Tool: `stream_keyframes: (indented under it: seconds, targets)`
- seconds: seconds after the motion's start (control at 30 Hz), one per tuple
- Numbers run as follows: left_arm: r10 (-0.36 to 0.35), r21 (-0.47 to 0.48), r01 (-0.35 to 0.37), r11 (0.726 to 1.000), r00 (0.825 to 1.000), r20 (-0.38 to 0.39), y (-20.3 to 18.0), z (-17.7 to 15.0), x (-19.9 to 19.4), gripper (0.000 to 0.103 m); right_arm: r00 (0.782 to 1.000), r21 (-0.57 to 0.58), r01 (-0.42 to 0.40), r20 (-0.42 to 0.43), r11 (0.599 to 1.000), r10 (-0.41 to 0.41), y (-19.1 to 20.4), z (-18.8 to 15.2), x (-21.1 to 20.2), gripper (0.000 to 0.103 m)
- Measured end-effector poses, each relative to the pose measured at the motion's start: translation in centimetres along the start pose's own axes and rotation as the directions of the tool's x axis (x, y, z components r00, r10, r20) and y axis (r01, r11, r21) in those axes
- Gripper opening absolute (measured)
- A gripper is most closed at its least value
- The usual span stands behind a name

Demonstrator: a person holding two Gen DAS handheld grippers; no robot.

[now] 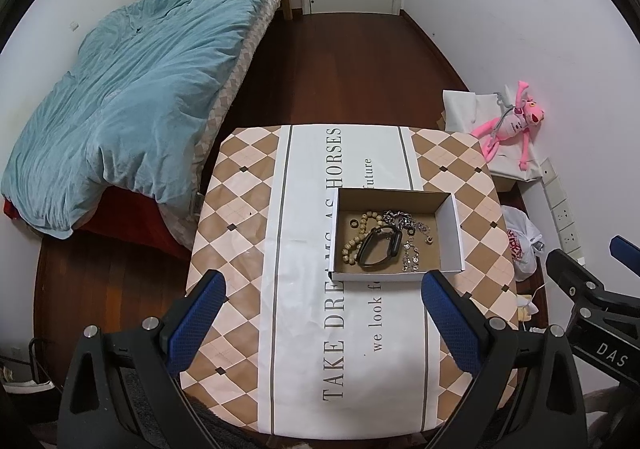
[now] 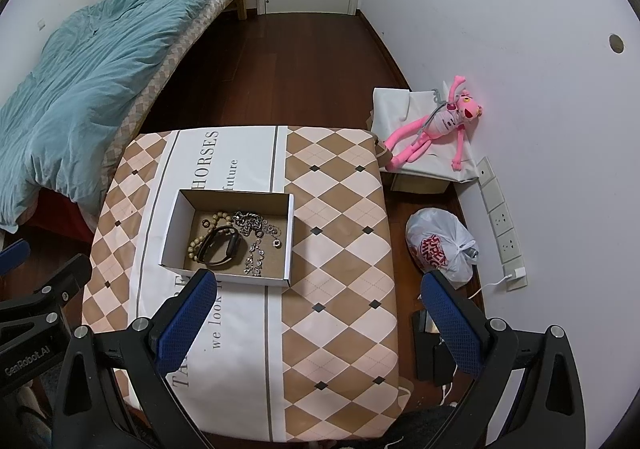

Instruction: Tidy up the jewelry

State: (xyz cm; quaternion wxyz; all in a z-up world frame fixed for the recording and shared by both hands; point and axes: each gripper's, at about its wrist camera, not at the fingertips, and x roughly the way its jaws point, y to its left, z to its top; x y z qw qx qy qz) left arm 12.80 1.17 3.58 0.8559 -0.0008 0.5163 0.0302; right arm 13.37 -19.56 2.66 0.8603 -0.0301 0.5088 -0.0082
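Note:
A white cardboard box (image 1: 454, 233) (image 2: 170, 233) with a brown floor sits on the table. Inside lie a black watch band (image 1: 380, 247) (image 2: 220, 247), a wooden bead bracelet (image 1: 354, 239) (image 2: 198, 241), a silver chain (image 1: 396, 217) (image 2: 248, 219), a small black ring (image 1: 353, 224) (image 2: 206, 224) and silver link pieces (image 1: 412, 259) (image 2: 256, 259). My left gripper (image 1: 322, 323) is open and empty, above the table in front of the box. My right gripper (image 2: 320, 323) is open and empty, to the right of the box; it also shows in the left wrist view (image 1: 588, 281).
The table (image 1: 248, 233) (image 2: 340, 249) has a checkered cloth with printed text. A bed with a blue duvet (image 1: 132, 105) (image 2: 72, 81) stands left. On the right are a pink plush toy (image 2: 440, 125), a white plastic bag (image 2: 440, 245) and wall sockets (image 2: 504, 225).

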Motion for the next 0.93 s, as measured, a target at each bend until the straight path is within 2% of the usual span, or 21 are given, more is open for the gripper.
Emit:
stream_keyframes:
  seconds: [0.93]
  targets:
    - [0.023, 0.006, -0.024, 1.0, 1.0, 0.02, -0.18, 0.29, -0.49, 0.1, 1.0, 0.0, 0.0, 0.0, 1.0, 0.0, -0.03, -0.02, -0.22, 0.103]
